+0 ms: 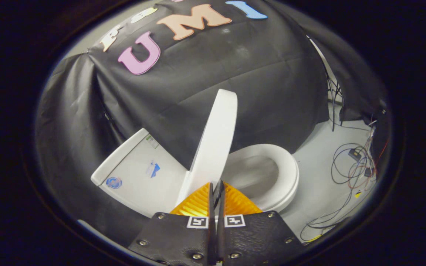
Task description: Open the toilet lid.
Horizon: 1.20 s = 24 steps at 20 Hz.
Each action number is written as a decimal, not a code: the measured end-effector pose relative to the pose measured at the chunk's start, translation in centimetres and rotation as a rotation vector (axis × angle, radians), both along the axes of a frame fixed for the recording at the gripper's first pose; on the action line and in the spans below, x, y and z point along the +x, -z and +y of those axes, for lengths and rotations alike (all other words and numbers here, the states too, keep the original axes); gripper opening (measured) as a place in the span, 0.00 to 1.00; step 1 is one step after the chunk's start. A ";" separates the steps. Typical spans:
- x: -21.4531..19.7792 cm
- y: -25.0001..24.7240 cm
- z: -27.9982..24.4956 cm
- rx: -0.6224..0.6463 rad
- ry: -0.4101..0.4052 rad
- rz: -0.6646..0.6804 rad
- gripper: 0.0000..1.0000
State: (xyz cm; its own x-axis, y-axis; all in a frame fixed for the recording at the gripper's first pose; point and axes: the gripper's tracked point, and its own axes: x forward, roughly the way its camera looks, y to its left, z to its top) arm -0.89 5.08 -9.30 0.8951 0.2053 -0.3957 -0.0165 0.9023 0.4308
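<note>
The lifting step looks nearly done — the white oval plastic toilet lid [215, 144] stands almost upright on its hinge, well clear of the white ring-shaped seat [288, 173] and beside the white tank [139, 173]. The gripper [216, 192] has its orange ribbed fingers [198, 203] pressed nearly together at the lid's near edge; whether they pinch it I cannot tell. The lid's long axis runs up from the hinge, its free end pointing at the black cloth wall [264, 81]. Next, I judge — tip it back toward the tank and let go.
</note>
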 end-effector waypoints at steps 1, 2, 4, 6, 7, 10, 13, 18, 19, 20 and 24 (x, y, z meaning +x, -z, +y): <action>-0.1 0.0 0.1 -0.018 0.000 0.000 0.01; -0.1 -0.2 0.2 -0.037 -0.006 -0.001 0.02; -0.1 -0.6 0.5 -0.073 -0.018 -0.012 0.01; -0.2 -1.0 0.8 -0.115 -0.027 -0.024 0.02; -0.2 -1.2 1.0 -0.139 -0.032 -0.030 0.02; -0.2 -1.5 1.6 -0.181 -0.038 -0.042 0.02; -0.1 -2.4 2.9 -0.215 -0.041 -0.046 0.02; -0.2 -3.4 3.3 -0.286 -0.040 -0.056 0.02; -0.2 -3.4 3.5 -0.299 -0.042 -0.057 0.02; -0.2 -3.4 3.6 -0.306 -0.041 -0.059 0.02; -0.3 -4.1 4.1 -0.327 -0.036 -0.070 0.02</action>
State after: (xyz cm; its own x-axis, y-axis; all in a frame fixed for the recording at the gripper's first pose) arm -1.20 9.20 -5.24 0.9168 0.1100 -0.3838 -0.0705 0.9908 0.1155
